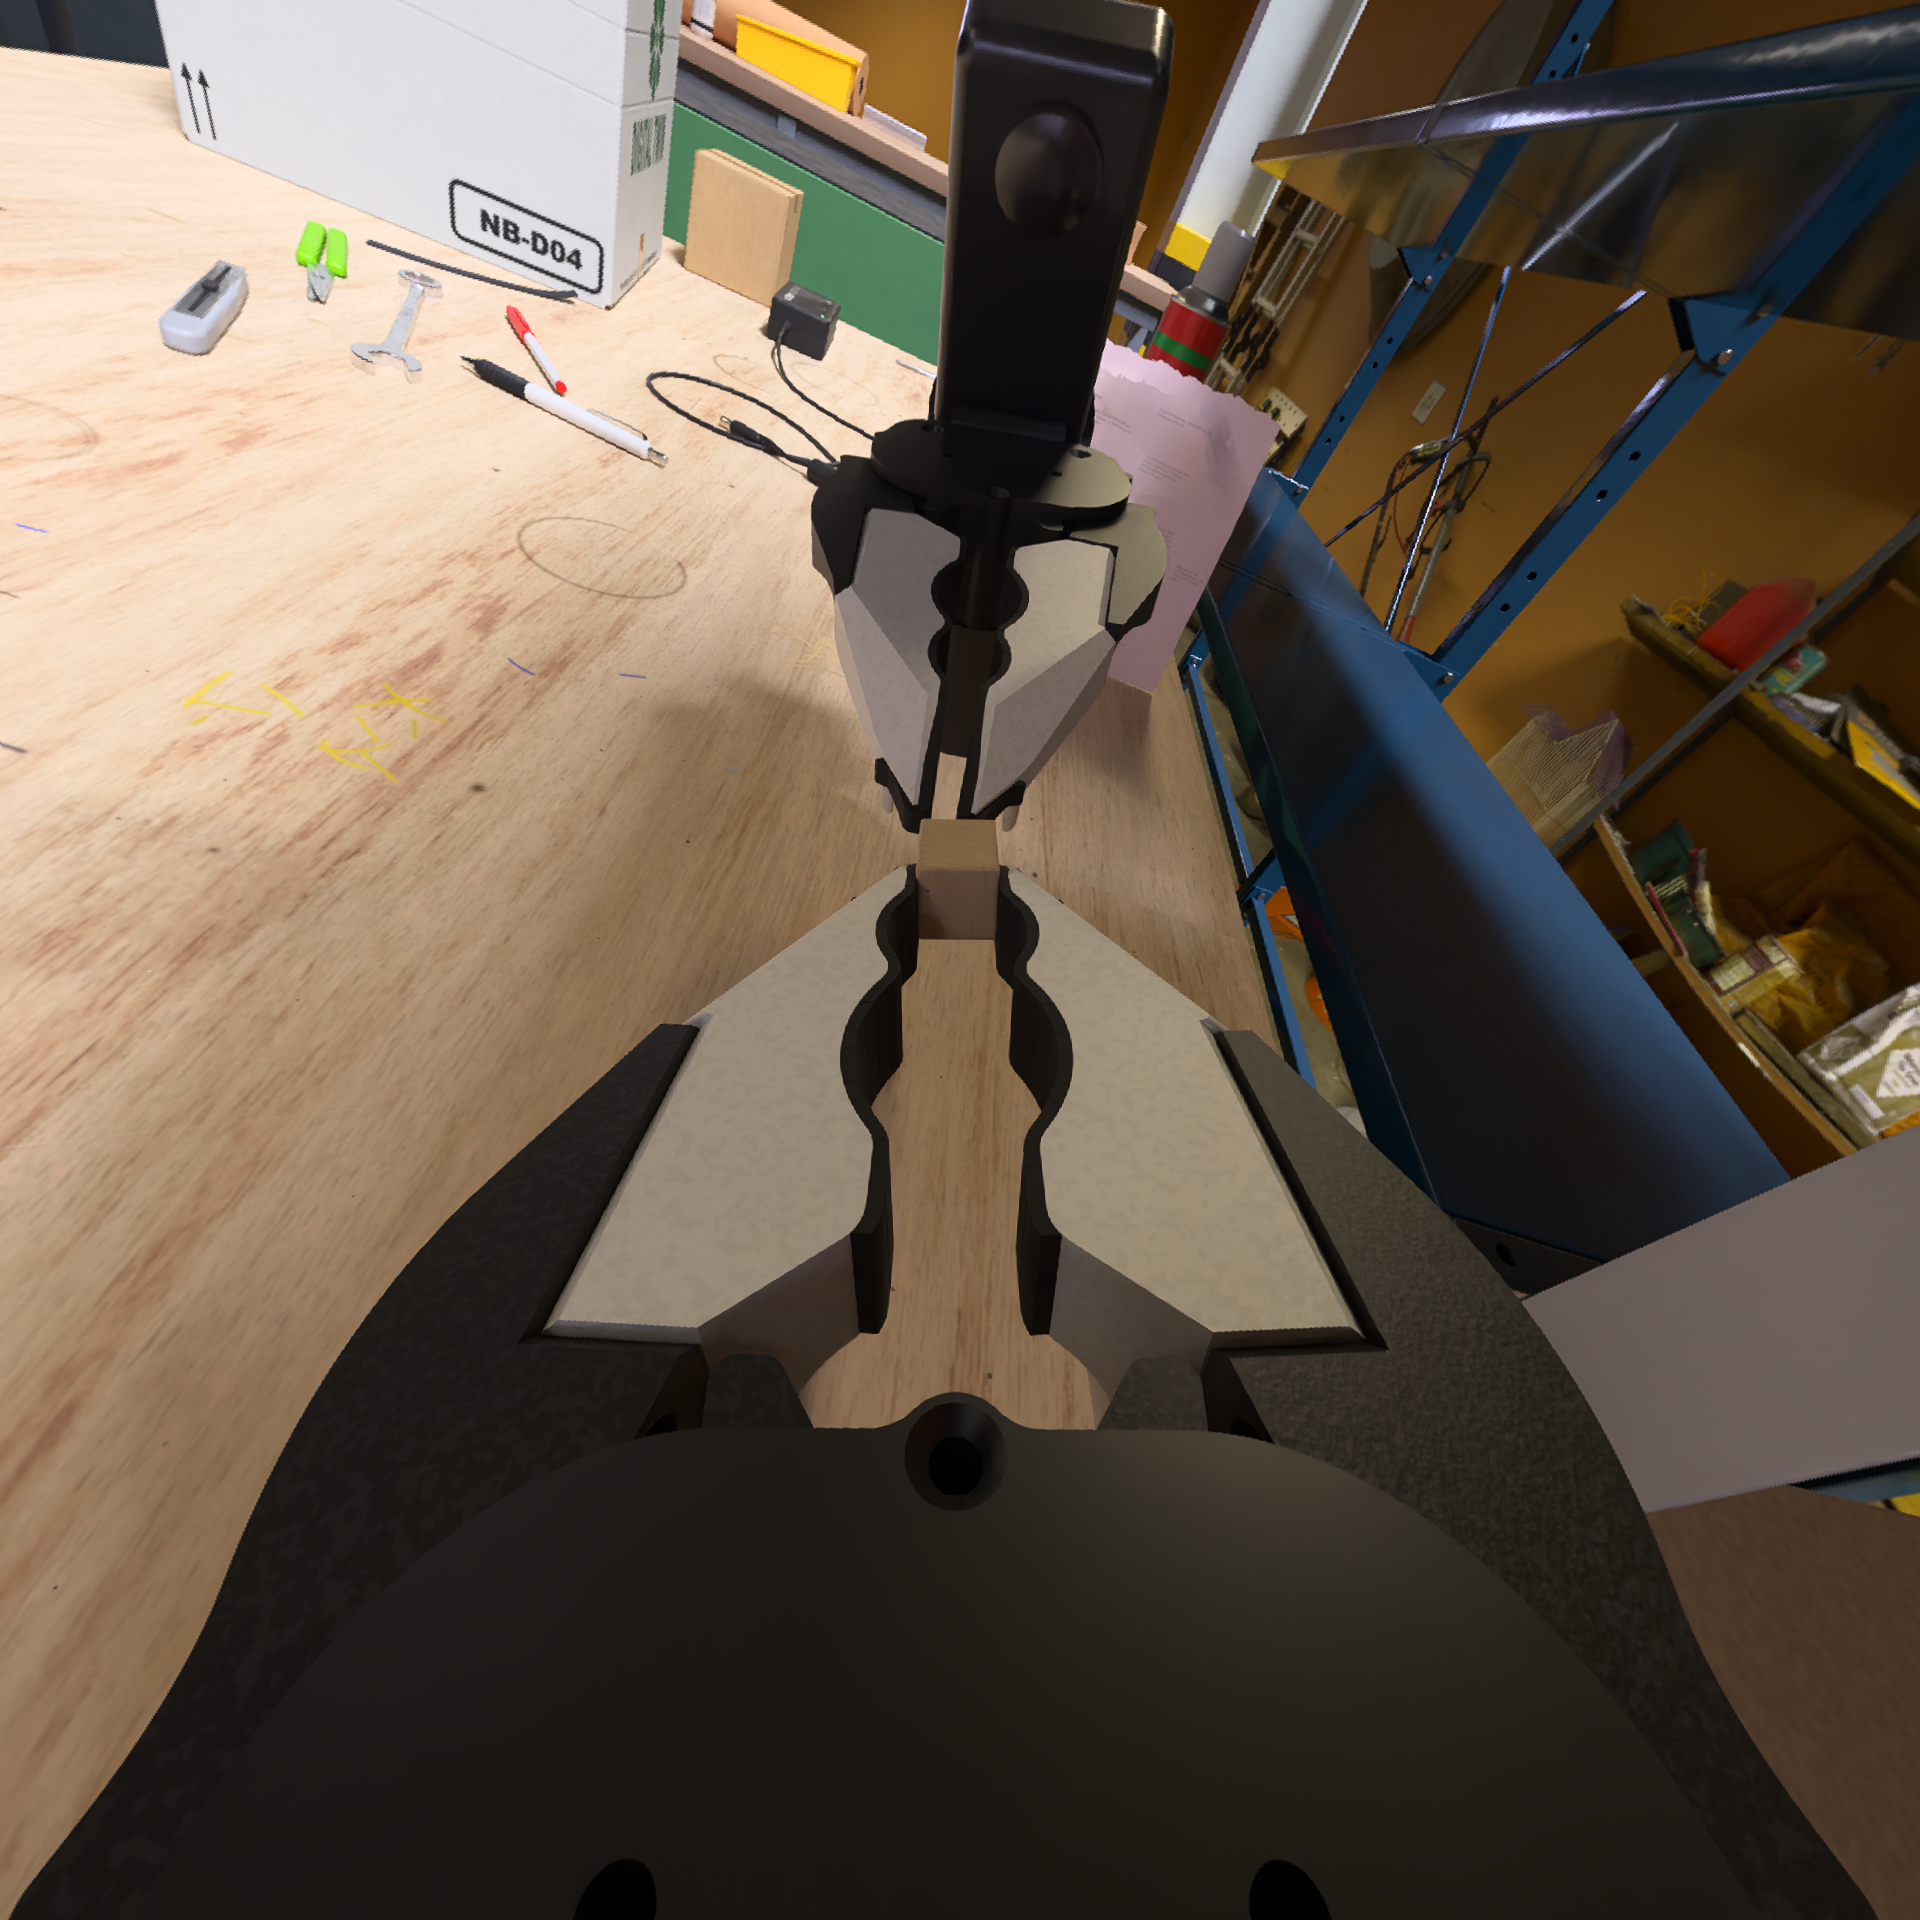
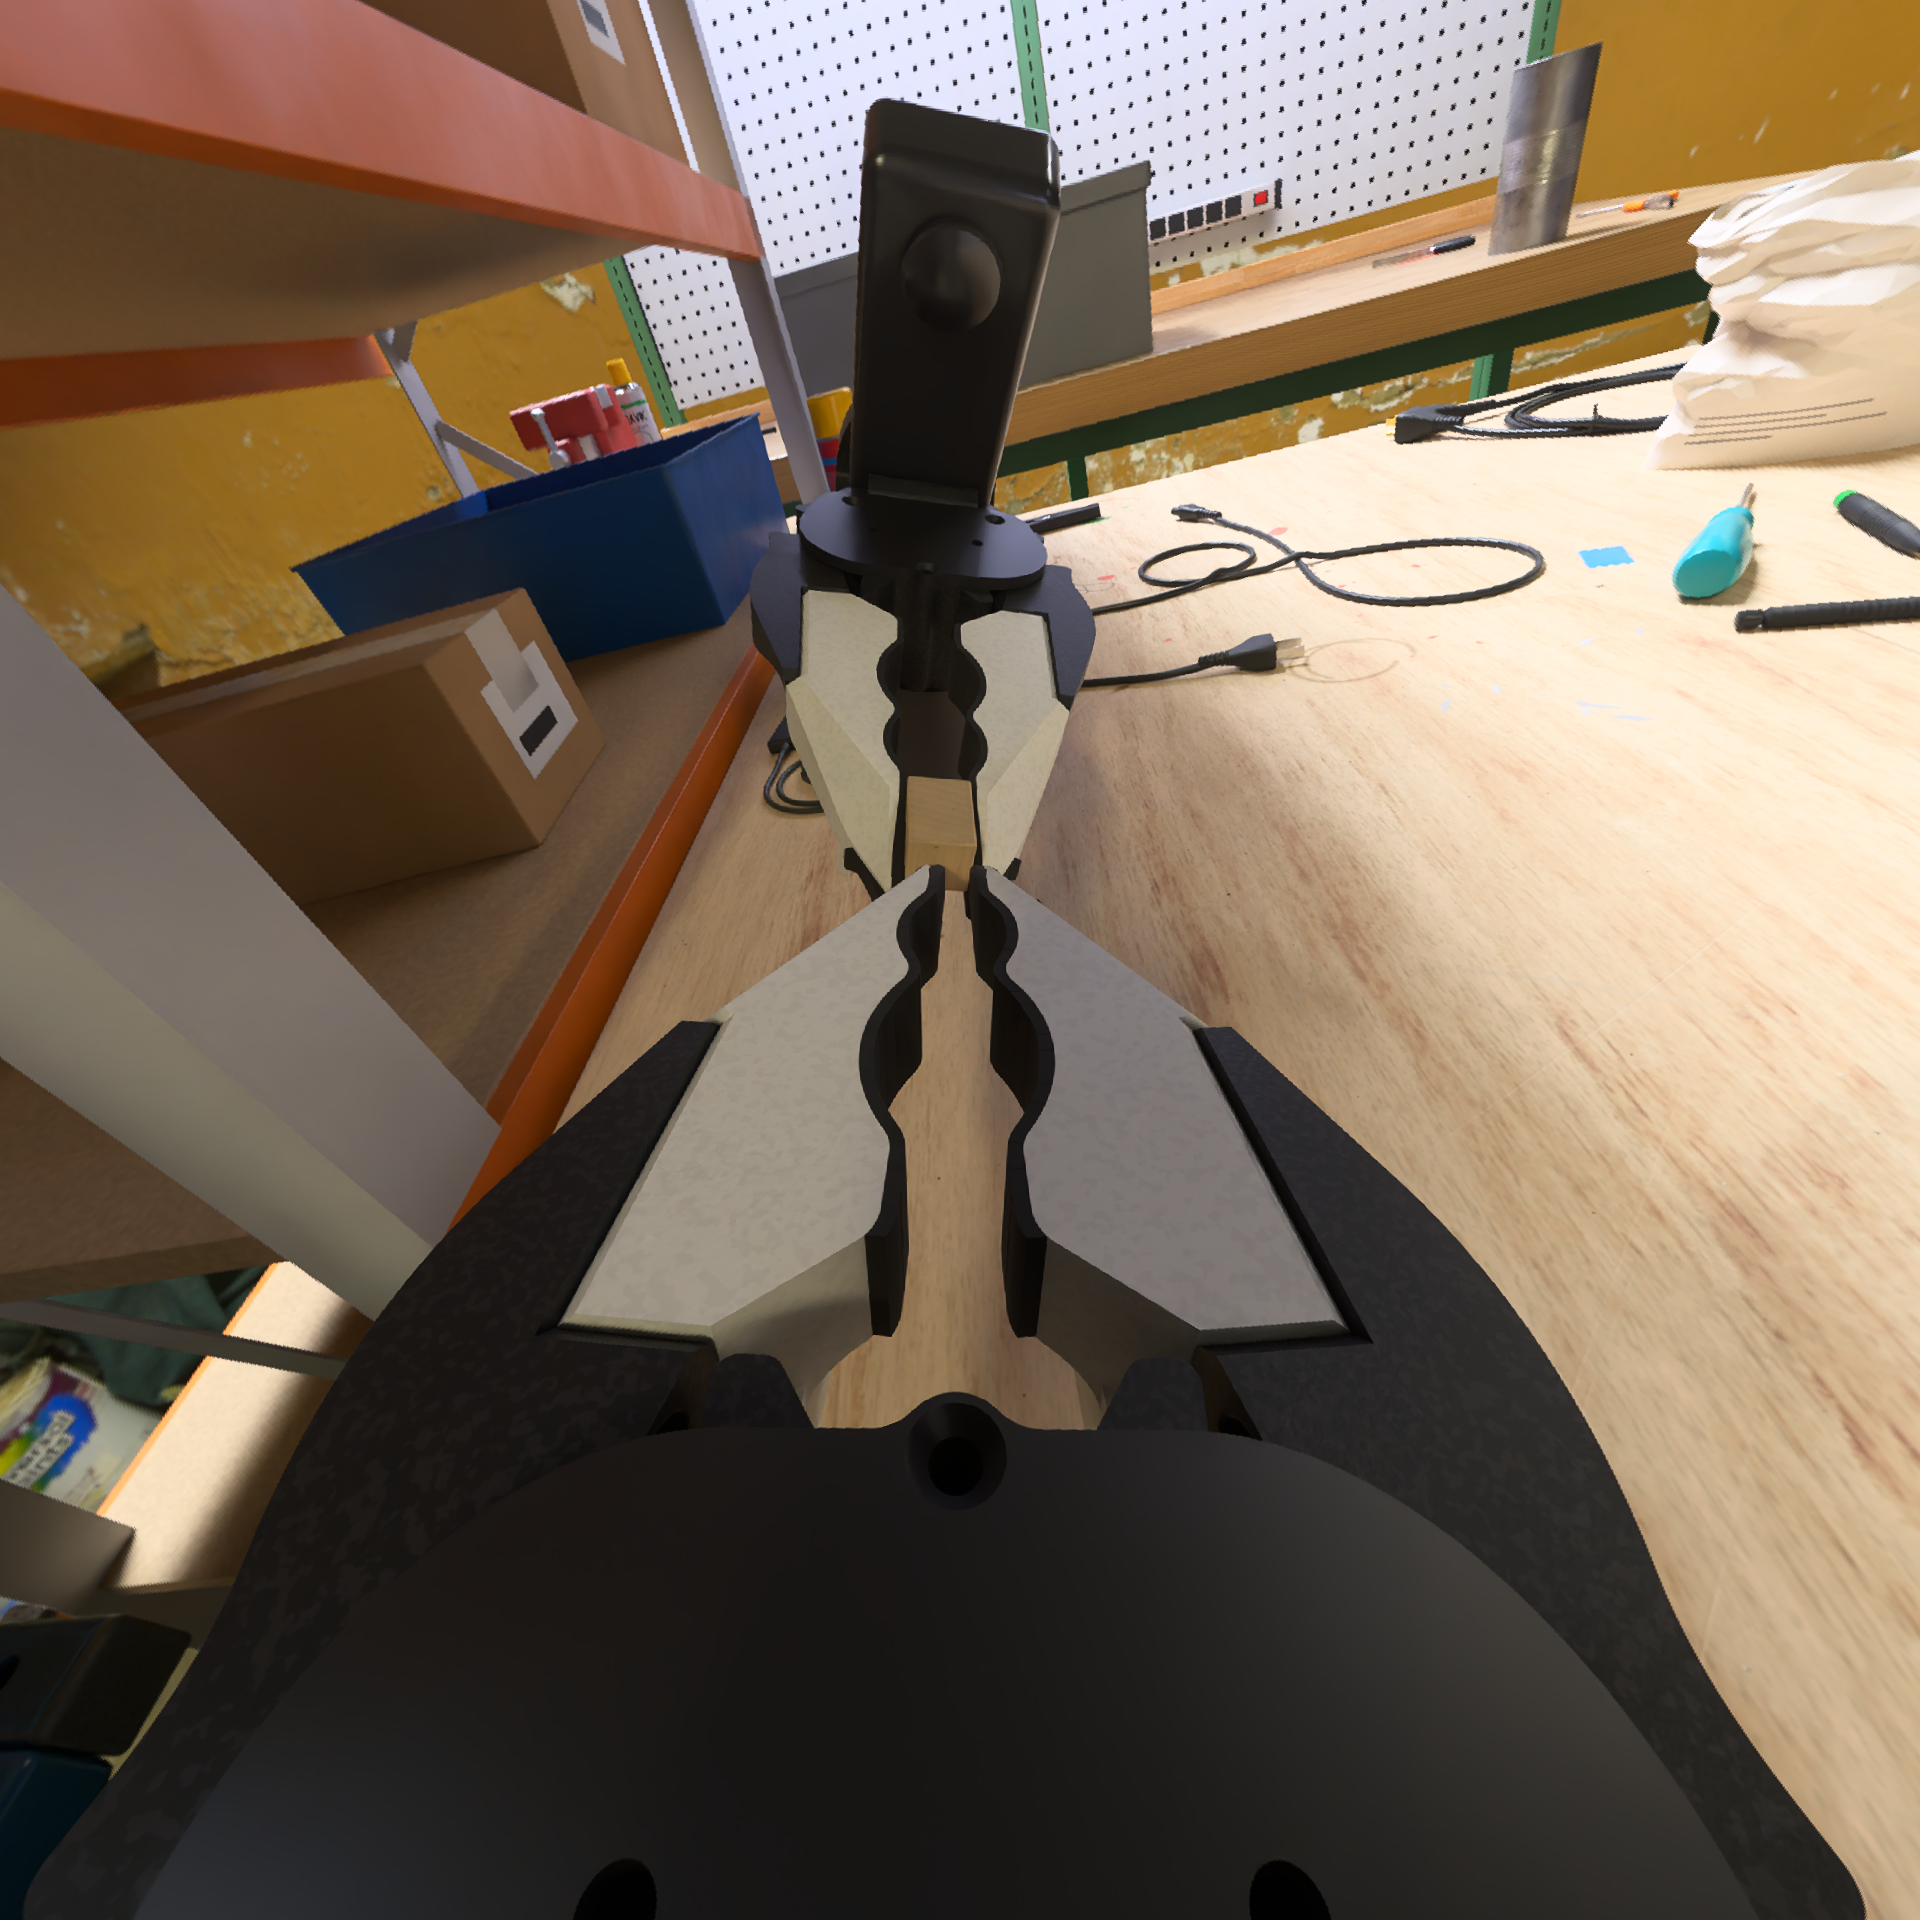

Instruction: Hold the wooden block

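At frame centre in the left wrist view, a small pale wooden block [image 1: 957, 881], squarish, light grain, lit top face and slightly pinker near face; pinched between the fingertips of the left tool [image 1: 957, 902], narrowly parted to the block's width; lifted above the plywood surface [image 1: 312, 831]; just beyond, the right tool [image 1: 954, 805], tips nearly together, at the block's far end, grip there unclear. Centre of the right wrist view: same block [image 2: 940, 826] yellower, between the left tool's cream fingers [image 2: 847, 769]; right tool [image 2: 956, 894] almost closed at its near end.
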